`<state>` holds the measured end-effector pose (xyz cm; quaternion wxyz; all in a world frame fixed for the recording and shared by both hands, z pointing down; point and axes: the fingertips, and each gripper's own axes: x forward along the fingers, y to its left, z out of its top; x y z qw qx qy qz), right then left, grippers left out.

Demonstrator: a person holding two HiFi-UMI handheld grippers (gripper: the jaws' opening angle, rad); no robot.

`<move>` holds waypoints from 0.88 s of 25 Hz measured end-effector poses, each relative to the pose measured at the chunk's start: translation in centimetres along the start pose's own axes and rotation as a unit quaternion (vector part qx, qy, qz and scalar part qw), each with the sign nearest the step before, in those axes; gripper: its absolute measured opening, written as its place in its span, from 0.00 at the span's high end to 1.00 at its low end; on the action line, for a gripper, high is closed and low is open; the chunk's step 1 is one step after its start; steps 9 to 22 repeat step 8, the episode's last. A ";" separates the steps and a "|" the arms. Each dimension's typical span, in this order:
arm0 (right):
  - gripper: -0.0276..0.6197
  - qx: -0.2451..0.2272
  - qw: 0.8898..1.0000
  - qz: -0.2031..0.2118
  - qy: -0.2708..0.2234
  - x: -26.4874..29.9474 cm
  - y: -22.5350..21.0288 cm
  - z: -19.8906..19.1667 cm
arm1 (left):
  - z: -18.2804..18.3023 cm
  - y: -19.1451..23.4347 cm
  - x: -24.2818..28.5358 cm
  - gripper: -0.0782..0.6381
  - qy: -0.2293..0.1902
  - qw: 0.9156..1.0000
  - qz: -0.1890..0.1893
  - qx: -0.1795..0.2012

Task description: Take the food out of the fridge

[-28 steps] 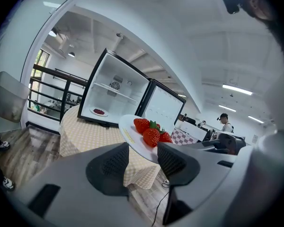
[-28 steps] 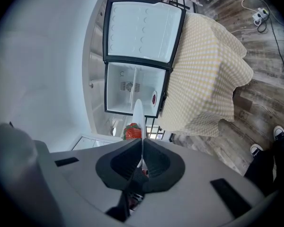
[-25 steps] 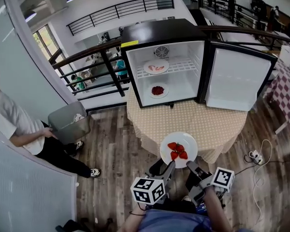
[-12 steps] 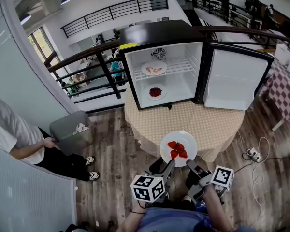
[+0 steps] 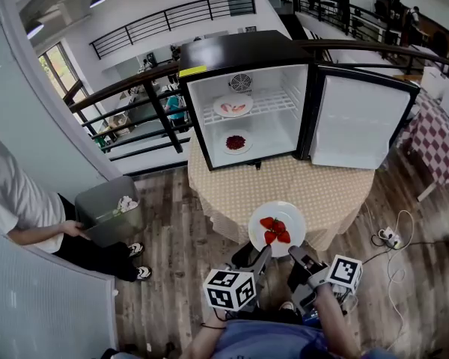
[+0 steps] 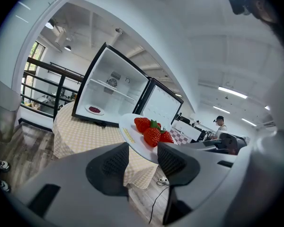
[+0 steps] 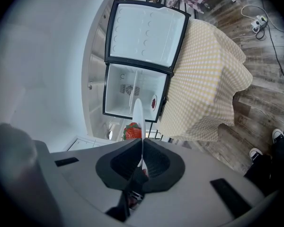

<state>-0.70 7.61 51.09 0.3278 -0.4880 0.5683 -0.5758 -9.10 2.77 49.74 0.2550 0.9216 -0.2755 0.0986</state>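
— Grippers?
— Right gripper [image 7: 141, 151] clamps the plate's [image 5: 292, 215] rim; left gripper's [image 6: 143, 161] jaws stand apart at it.
— Food?
— Strawberries [image 5: 275, 231] on that plate, over the table's [image 5: 322, 189] near edge, well apart from the fridge [image 5: 239, 51].

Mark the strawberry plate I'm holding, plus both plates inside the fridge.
strawberry plate [image 5: 281, 210], head view, bare far rim.
upper shelf plate [image 5: 218, 105], head view, left rim.
lower plate [image 5: 227, 147], head view, near-left rim.
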 end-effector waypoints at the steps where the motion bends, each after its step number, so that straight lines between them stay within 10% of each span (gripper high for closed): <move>1: 0.92 0.000 1.000 0.001 -0.001 0.0 0.0 0.0 | 0.0 -0.1 0.0 0.63 0.000 1.000 -0.001 0.000; 22: 0.92 0.003 1.000 0.003 -0.002 -0.1 -0.3 0.3 | -0.3 -0.1 0.5 0.63 0.003 1.000 -0.002 0.001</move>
